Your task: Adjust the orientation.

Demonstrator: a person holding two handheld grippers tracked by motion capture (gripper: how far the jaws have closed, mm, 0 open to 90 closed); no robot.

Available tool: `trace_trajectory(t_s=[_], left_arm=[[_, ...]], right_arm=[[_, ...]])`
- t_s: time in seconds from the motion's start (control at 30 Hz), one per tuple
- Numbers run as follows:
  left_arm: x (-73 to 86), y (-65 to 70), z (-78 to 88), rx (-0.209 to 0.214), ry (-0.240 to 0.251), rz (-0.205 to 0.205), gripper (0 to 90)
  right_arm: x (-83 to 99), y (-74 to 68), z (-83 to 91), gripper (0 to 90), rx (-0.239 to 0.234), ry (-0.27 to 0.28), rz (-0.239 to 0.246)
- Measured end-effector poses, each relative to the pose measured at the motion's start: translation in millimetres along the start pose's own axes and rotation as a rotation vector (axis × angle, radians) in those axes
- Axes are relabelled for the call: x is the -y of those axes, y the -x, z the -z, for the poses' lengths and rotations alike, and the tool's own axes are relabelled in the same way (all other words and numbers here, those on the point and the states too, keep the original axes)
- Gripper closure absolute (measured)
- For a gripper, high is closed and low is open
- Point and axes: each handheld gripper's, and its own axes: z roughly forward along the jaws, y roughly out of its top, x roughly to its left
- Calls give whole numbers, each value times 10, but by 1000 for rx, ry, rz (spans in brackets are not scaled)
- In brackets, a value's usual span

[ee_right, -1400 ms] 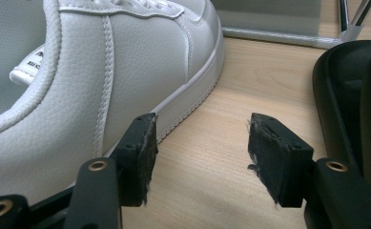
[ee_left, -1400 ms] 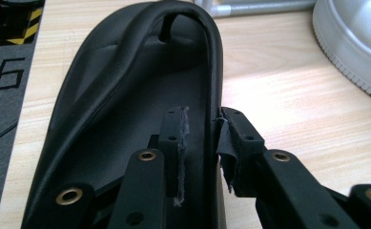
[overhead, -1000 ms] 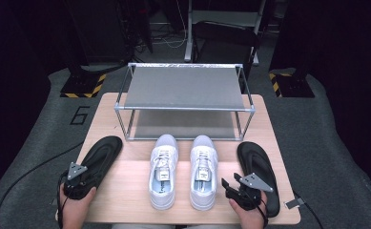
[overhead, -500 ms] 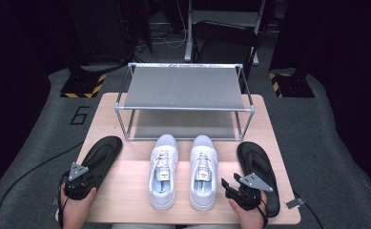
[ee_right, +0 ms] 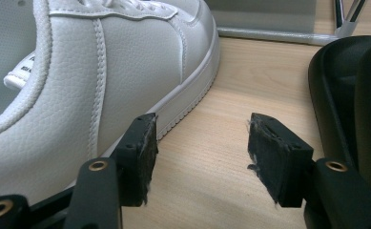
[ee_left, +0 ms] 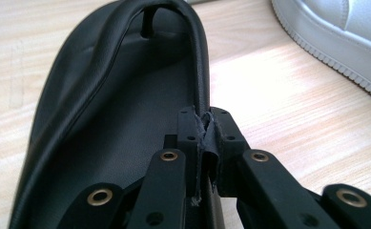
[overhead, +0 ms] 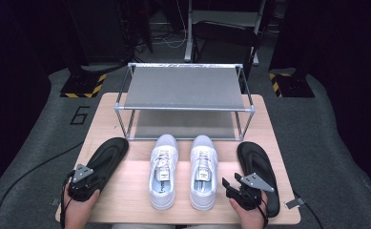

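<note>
A black flip-flop [overhead: 108,155] lies at the table's left. My left gripper [overhead: 93,180] is over its heel end, shut on the sandal's black strap [ee_left: 200,62], which is pinched between the pads; the left gripper [ee_left: 205,126] holds the strap's lower end above the footbed [ee_left: 126,109]. Two white sneakers [overhead: 163,171] [overhead: 203,169] stand side by side in the middle, toes toward the rack. A second black flip-flop [overhead: 254,164] lies at the right. My right gripper [overhead: 231,181] rests low between the right sneaker [ee_right: 126,62] and that flip-flop [ee_right: 350,95], and this gripper [ee_right: 202,143] is open over bare wood.
A metal-framed two-tier shoe rack [overhead: 185,88] with grey shelves stands at the back of the wooden table [overhead: 126,200]. Dark floor, cables and black equipment surround the table. A person's hands hold both grippers at the near edge.
</note>
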Motion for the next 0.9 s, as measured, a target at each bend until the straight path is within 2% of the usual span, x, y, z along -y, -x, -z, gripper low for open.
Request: trace_trajectory(t_s=[0.07, 0.1, 0.27, 0.43, 0.53, 0.63, 0.67, 0.8, 0.9], left_arm=[[4, -4, -11, 0, 12, 25, 836], [-3, -3, -10, -2, 3, 30, 834], [-42, 36, -38, -25, -19, 36, 816], [-67, 40, -52, -30, -41, 21, 817], [-64, 52, -63, -42, -32, 15, 822], [-68, 61, -55, -35, -45, 10, 834], [-61, 65, -62, -41, -32, 7, 835], [-63, 56, -45, -35, -38, 1, 838], [-51, 79, -34, -37, -21, -14, 839]], right_arm=[[0, 6, -1, 429, 3, -4, 6], [0, 5, -2, 429, 4, -4, 3], [2, 4, -10, 428, -5, -6, -1], [3, 5, -9, 428, -1, -7, -4], [3, 9, -10, 428, -2, -7, -4], [2, 9, -8, 428, -4, -7, -2], [2, 8, -8, 428, -3, -7, -3], [2, 14, -3, 428, -5, -7, -10], [3, 22, 2, 428, -5, -7, -9]])
